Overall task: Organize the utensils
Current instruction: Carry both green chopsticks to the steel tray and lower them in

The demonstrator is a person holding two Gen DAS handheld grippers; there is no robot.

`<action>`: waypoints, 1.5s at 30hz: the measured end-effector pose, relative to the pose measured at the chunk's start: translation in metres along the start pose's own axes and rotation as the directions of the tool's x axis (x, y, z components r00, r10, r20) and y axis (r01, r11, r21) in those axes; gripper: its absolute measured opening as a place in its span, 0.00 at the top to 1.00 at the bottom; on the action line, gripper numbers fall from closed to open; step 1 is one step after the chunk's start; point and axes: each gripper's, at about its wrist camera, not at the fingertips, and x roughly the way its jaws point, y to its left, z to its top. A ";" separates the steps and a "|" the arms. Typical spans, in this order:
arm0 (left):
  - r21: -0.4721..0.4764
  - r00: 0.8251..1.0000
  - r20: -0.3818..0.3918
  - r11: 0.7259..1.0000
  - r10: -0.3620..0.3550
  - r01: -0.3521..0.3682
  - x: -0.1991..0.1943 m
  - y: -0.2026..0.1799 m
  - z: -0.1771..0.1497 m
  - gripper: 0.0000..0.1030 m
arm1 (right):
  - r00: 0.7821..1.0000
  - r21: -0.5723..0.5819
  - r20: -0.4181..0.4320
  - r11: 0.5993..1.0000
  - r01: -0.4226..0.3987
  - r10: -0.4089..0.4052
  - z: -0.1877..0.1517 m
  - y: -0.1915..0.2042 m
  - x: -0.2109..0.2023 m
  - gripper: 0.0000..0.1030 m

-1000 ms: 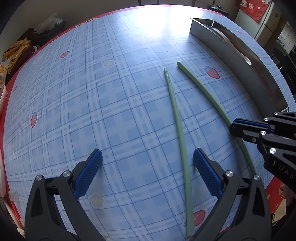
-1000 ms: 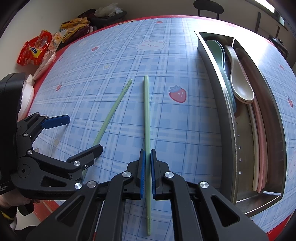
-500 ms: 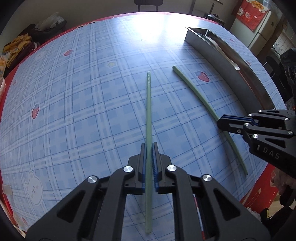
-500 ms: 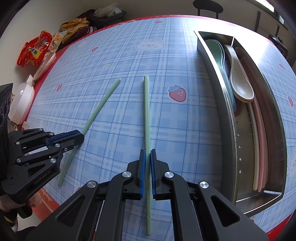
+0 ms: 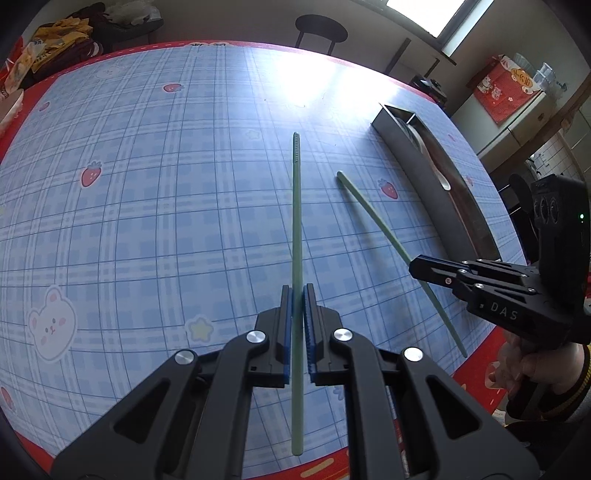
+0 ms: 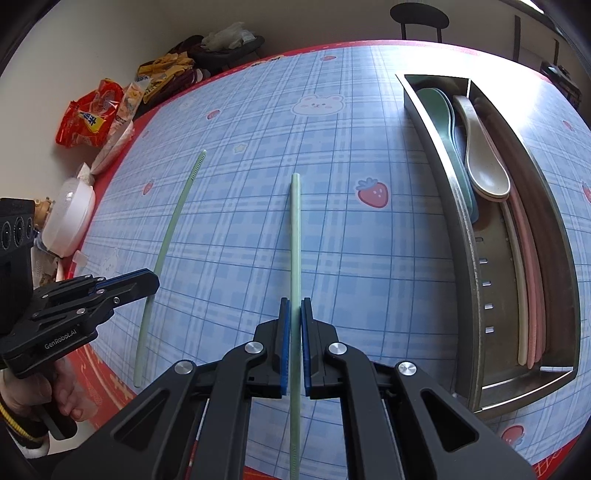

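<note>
Each claw is pinching one pale green chopstick. The left claw [image 5: 297, 295] is pressing its blue pads on the left chopstick [image 5: 296, 221] partway along its length, the ridged tip pointing away over the counter [image 5: 147, 203] and the butt end sticking back under the claw. The right claw [image 6: 295, 308] is gripping the right chopstick [image 6: 295, 240] the same way, though here the ridged end is the one trailing back toward the camera.

The blue plaid counter is lying open and bare ahead of both claws, with wide room between the two chopsticks and out to the far red border. On the right side the steel utensil tray [image 6: 465, 236] is sitting close to the counter's edge, its long wall running alongside the right chopstick with a strip of cloth between them. The near red edge is passing just under both claws.

Only the right wrist view is looking down into the tray: a green spoon [image 6: 439, 107] and a beige spoon [image 6: 484, 162] are lying in its compartments, and pink and cream chopsticks [image 6: 532, 288] are lying along the outer one. It is also showing snack bags [image 6: 92, 114] and a white lidded bowl [image 6: 70, 218] off the counter's left edge. The left wrist view is showing a black stool [image 5: 320, 29] beyond the far edge and the person's hand [image 5: 532, 365] holding the right claw's grip.
</note>
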 end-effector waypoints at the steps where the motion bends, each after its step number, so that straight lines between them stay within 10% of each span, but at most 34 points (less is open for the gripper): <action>1: -0.001 1.000 0.004 1.000 -0.009 0.009 -0.003 0.000 0.000 0.90 | 1.000 0.005 0.011 1.000 -0.005 0.005 0.001 0.000 -0.004 0.94; 29: 0.021 0.991 0.007 0.991 -0.133 0.133 -0.015 -0.047 0.037 0.90 | 0.960 0.143 0.281 0.987 -0.068 0.025 0.019 -0.054 -0.094 0.94; 45: 0.026 0.968 -0.067 0.969 -0.243 0.245 0.032 -0.146 0.097 0.90 | 0.936 0.243 0.349 0.969 -0.052 -0.037 0.026 -0.131 -0.119 0.94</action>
